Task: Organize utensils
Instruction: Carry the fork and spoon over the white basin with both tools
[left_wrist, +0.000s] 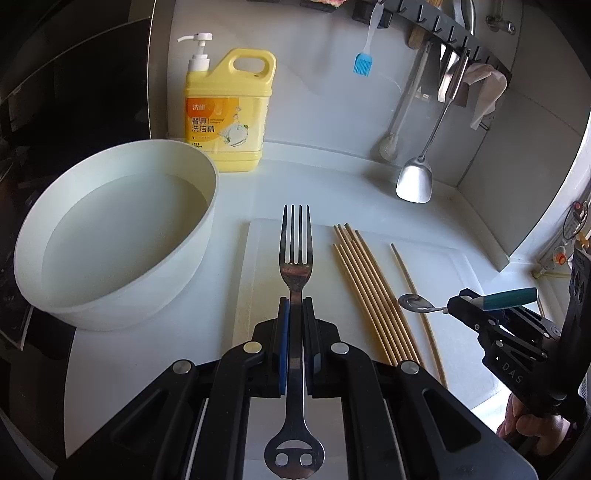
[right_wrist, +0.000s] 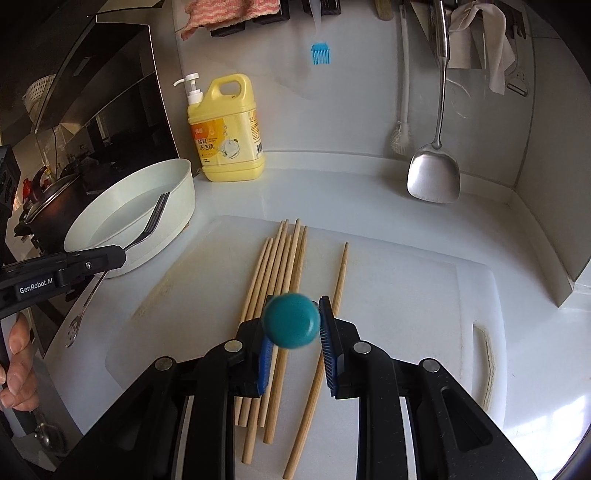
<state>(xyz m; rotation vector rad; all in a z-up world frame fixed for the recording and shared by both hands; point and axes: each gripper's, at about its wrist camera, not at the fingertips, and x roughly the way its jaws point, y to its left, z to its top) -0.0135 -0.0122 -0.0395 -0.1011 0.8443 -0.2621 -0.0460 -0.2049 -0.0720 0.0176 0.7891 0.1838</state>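
Room for moving lies on the white cutting board (right_wrist: 406, 295), bare to the right of the lone chopstick (right_wrist: 341, 273) up to its rim. The left gripper (left_wrist: 294, 306) is clamped on a steel fork (left_wrist: 295, 251) above the board; the right gripper (right_wrist: 295, 325) pinches a teal-handled spoon (left_wrist: 417, 303). The chopstick bundle (right_wrist: 280, 266) lies mid-board, a water-filled white basin (left_wrist: 122, 236) crowds the left edge, with a yellow detergent jug (left_wrist: 227, 114) and hanging spatula (right_wrist: 434, 177) behind.
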